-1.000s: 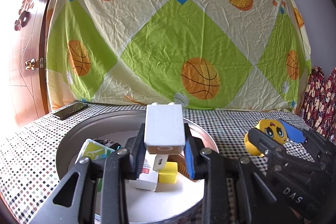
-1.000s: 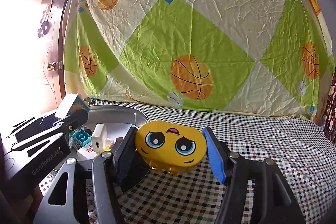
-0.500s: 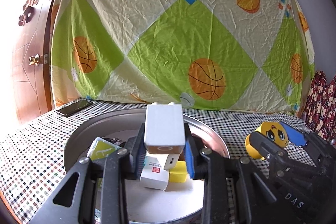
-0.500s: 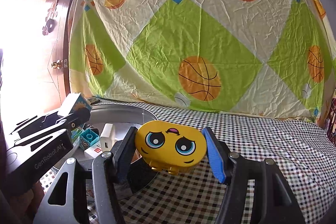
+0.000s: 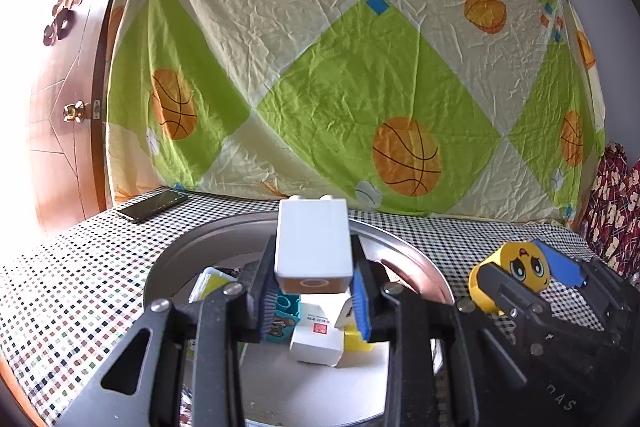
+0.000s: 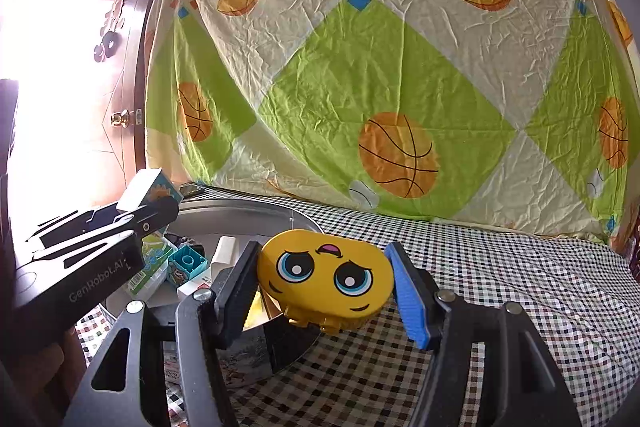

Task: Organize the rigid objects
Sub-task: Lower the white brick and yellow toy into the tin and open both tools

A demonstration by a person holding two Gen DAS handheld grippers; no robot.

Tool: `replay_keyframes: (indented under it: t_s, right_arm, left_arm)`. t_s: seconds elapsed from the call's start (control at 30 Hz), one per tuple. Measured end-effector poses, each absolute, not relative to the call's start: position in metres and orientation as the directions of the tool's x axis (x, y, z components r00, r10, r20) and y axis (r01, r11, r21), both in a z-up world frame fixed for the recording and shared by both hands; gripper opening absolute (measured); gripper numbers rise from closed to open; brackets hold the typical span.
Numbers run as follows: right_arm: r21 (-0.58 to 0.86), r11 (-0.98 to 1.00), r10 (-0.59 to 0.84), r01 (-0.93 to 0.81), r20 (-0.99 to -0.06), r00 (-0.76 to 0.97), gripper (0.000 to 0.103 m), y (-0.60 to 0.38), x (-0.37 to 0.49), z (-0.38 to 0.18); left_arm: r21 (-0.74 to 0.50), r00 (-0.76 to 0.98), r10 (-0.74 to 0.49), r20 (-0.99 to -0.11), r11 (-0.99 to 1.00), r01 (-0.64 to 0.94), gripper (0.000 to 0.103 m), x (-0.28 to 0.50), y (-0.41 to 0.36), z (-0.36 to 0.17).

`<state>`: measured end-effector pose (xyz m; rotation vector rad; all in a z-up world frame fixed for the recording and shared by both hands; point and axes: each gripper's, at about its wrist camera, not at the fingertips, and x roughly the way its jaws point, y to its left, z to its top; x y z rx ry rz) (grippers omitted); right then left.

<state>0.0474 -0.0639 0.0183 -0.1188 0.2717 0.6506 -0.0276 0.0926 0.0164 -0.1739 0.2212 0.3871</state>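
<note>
Over the round metal tray [image 5: 404, 247], the left gripper [image 5: 314, 297] is still clamping the white block [image 5: 313, 245]; nothing's changing, release pending, while the right gripper [image 6: 324, 289] is hugging the yellow face toy [image 6: 324, 281].

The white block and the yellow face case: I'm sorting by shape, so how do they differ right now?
The white block is boxy and plain with flat sides; the yellow face case is a rounded oval with a cartoon face. The white block is clamped in the left tool above the metal tray; the yellow face case sits in the right tool, beside the tray, over the checkered cloth. Both look rigid.
</note>
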Motion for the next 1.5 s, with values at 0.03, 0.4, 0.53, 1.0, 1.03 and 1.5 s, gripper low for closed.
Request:
replay_keyframes:
  t_s: [0.03,0.4,0.53,1.0,1.03,1.5]
  right_arm:
    - [-0.024,0.789,0.583,-0.614,-0.287,0.76,0.065,-0.063,0.047,0.018]
    - [-0.012,0.754,0.625,-0.656,-0.293,0.724,0.065,-0.044,0.048,0.033]
    - [0.014,0.715,0.665,-0.699,-0.323,0.674,0.065,-0.024,0.059,0.044]
    - [0.062,0.66,0.671,-0.749,-0.497,0.55,0.072,0.033,0.094,0.025]
    - [0.069,0.662,0.673,-0.746,-0.492,0.552,0.075,0.031,0.095,0.025]
    - [0.092,0.679,0.702,-0.729,-0.372,0.607,0.088,-0.007,0.064,0.052]
  left_arm:
    - [-0.127,0.901,0.357,-0.247,0.91,-0.395,0.03,-0.028,0.095,0.017]
    - [-0.123,0.885,0.38,-0.269,0.898,-0.423,0.03,-0.031,0.116,0.02]
    - [-0.102,0.861,0.392,-0.325,0.89,-0.444,0.031,-0.024,0.13,0.024]
    - [-0.058,0.791,0.394,-0.468,0.88,-0.472,0.056,-0.005,0.159,0.007]
    - [-0.062,0.789,0.4,-0.466,0.875,-0.48,0.063,-0.007,0.161,0.008]
    - [-0.088,0.791,0.436,-0.429,0.852,-0.517,0.103,-0.035,0.167,0.025]
